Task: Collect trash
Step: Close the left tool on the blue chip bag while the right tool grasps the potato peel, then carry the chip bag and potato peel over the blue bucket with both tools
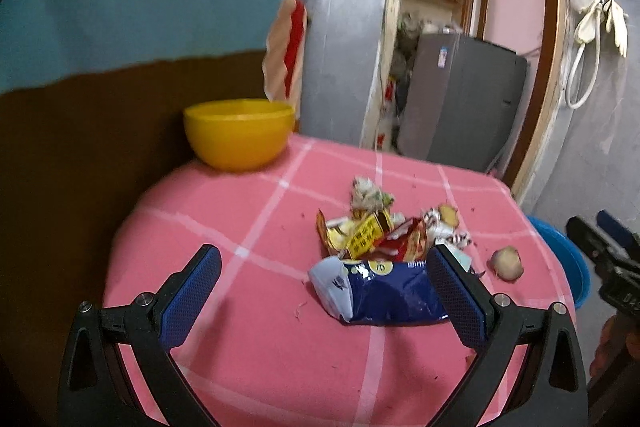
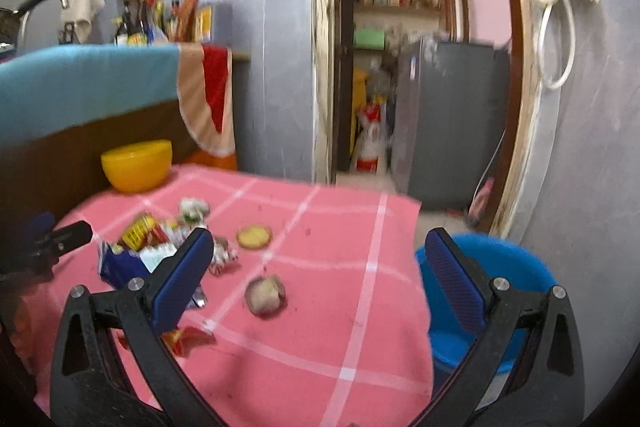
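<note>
1. Two grippers up over the pink checked tablecloth, both spread wide, nothing between the pads of either.
2. Left gripper low and near, reaching toward the blue snack bag; right pad just at the bag's edge, left pad well clear over bare cloth. Probably lined up to straddle the bag, not yet closed on it.
3. Trash heaped mid-table: blue snack bag nearest, yellow and red wrappers piled just behind and touching it, crumpled paper at the far side of the heap. Likely swept together so one reach serves several pieces.
4. Loose scraps apart from the heap: a brownish vegetable piece lying alone toward the table's right edge, a round yellow slice farther back, a torn red wrapper near the front edge.
5. Right gripper held higher, half over the table's right edge, jaws wide apart, right pad above the blue bin. Seemingly waiting by the drop point.
6. Blue bin set on the floor just beside the table's right edge, presumably so trash can be dropped straight off the cloth.
7. Yellow bowl parked at the back left corner, well apart from the trash; contents not visible.
</note>
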Motion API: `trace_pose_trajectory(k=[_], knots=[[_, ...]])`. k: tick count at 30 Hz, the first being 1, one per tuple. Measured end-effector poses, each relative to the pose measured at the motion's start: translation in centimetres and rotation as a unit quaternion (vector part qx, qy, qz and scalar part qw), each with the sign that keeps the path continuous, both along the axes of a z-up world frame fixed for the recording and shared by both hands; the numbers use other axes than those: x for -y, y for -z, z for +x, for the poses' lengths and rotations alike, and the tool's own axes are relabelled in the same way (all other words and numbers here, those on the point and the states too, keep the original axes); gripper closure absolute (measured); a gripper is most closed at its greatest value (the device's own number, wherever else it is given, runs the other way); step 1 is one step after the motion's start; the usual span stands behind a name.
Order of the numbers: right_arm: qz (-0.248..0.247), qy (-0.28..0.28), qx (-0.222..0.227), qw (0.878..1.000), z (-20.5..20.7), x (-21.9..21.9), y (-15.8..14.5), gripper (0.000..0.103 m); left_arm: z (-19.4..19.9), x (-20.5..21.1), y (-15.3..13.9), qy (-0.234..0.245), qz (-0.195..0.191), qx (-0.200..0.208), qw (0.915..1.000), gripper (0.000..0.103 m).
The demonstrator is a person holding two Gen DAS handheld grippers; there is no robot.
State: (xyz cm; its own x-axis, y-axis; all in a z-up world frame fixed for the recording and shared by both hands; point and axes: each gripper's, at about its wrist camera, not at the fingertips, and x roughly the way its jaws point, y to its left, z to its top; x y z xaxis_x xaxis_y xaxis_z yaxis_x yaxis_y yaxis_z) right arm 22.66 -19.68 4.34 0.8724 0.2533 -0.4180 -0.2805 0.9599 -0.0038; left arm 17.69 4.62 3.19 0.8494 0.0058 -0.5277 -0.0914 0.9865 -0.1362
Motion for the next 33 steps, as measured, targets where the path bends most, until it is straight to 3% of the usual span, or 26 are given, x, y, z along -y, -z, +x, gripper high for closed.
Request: trace_pose_trajectory(k=[7,9,12,19,22,27,33], knots=[[-0.023,-0.032,-0.085,0.996,2.1,-0.8,2.6,0.0,1.9,-0.4,1.7,0.032,-0.043,-0.071,0.996,0.03],[-0.031,-0.041,-0.104,0.993,2.6,-1.2,3.3,0.005,2.3,-0.6,2.0,0.042,-0.06,-0.088,0.9934,0.038],[-0.041,-0.051,-0.126,0.99,3.1,-1.9,4.1,0.01,2.2,-0.7,2.2,0.058,-0.084,-0.096,0.9902,0.044],[-0.053,-0.077,-0.152,0.984,4.0,-3.5,5.2,0.022,1.6,-0.4,1.7,0.072,-0.096,-0.094,0.9883,0.059],[-0.052,-0.083,-0.151,0.984,4.0,-3.6,5.3,0.03,1.4,-0.3,1.8,0.082,-0.104,-0.096,0.9865,0.075],[-0.036,-0.088,-0.15,0.984,3.9,-3.1,5.3,0.054,1.2,0.0,1.4,0.101,-0.112,-0.078,0.9855,0.076],[-0.016,-0.091,-0.147,0.985,3.5,-2.5,5.2,0.06,0.2,0.8,0.6,0.112,-0.101,-0.056,0.987,0.078]])
